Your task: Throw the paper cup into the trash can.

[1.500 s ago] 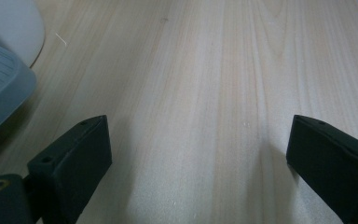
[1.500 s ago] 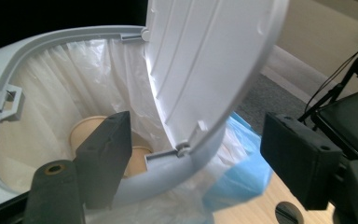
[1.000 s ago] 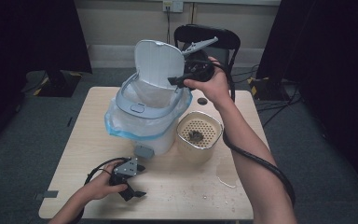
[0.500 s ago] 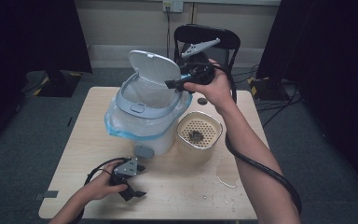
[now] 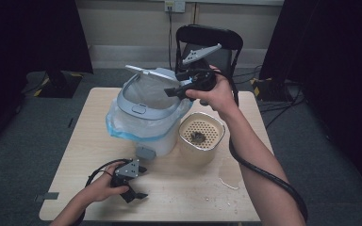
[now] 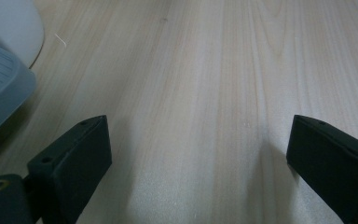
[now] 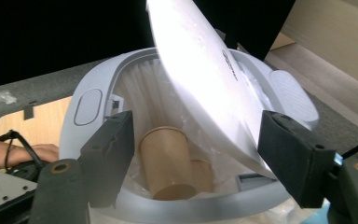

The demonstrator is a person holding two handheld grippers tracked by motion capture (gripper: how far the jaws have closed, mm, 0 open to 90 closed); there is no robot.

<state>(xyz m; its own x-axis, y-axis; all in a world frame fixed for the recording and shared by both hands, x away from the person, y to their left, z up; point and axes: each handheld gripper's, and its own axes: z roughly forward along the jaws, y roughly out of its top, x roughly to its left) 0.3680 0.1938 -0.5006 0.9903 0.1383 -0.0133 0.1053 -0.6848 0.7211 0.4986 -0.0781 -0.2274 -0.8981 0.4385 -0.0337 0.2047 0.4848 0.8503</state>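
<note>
- Resting on the wooden table (image 5: 94,122) at its near left edge, the left gripper (image 5: 136,182) lies in the person's left hand (image 5: 101,187), jaws spread wide with only bare wood between them in the left gripper view.
- Raised over the white bin (image 5: 143,120), which stands mid-table wrapped in a blue-edged plastic liner (image 5: 115,129), the right gripper (image 5: 174,92) hovers at the bin's far rim with jaws apart, gripping nothing.
- Seen from the right gripper view, two brown paper cups (image 7: 165,161) sit inside the liner; the high view hides them behind the bin's wall.
- The bin's lid (image 7: 205,84) hangs partly lowered, hinged at the far side and sloping down over the opening, its long axis running across the bin.
- Beside the bin, just to its right, stands a beige perforated basket (image 5: 200,136) holding dark scraps.
- A second ago the lid stood nearly upright; it has since tipped well down toward the rim.
</note>
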